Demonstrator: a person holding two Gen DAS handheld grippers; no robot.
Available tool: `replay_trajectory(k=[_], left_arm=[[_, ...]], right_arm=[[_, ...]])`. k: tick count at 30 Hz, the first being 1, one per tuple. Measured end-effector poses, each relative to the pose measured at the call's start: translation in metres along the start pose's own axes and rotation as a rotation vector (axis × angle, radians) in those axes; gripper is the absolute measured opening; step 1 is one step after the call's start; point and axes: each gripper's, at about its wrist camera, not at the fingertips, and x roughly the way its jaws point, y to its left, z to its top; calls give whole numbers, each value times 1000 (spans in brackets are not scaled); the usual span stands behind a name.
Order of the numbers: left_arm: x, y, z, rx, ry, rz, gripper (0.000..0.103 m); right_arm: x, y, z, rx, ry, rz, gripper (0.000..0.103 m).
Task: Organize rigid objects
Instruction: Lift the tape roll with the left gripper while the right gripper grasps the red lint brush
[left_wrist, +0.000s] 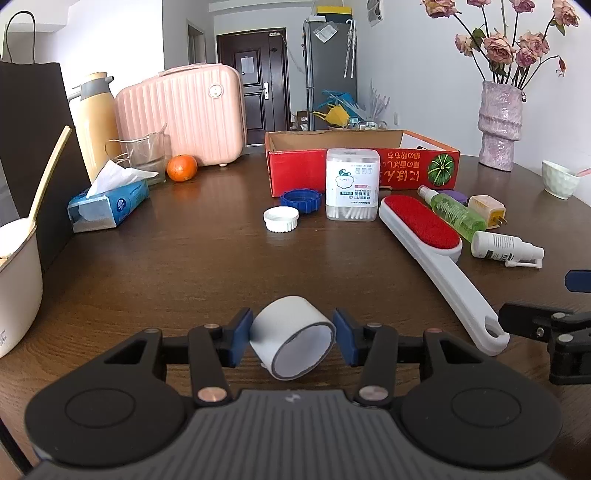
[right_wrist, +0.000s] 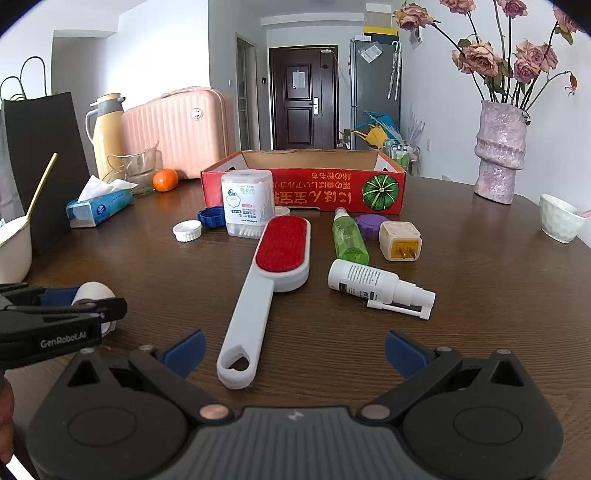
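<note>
Left gripper (left_wrist: 292, 334): pinched the white tape roll (left_wrist: 291, 336), low centre of frame.
Right gripper (right_wrist: 294, 352): spread, empty.
Advice: squeeze gently, the roll could deform.

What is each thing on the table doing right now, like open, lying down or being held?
Left hand-held gripper: shut on tape roll.
Tape roll: held, on its side.
Right hand-held gripper: open, holding nothing.
Lint brush: lying flat.
Red cardboard box: open, upside-down print.
Cotton swab box: upright.
Green spray bottle: lying down.
White spray bottle: lying down.
</note>
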Motion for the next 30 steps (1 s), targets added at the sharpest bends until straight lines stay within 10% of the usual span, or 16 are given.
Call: replay_trajectory(k=[30], left_arm=[[1,8,52,7,-88,0,49]], right_arm=[[30,4,47,-21,-25,0,103]])
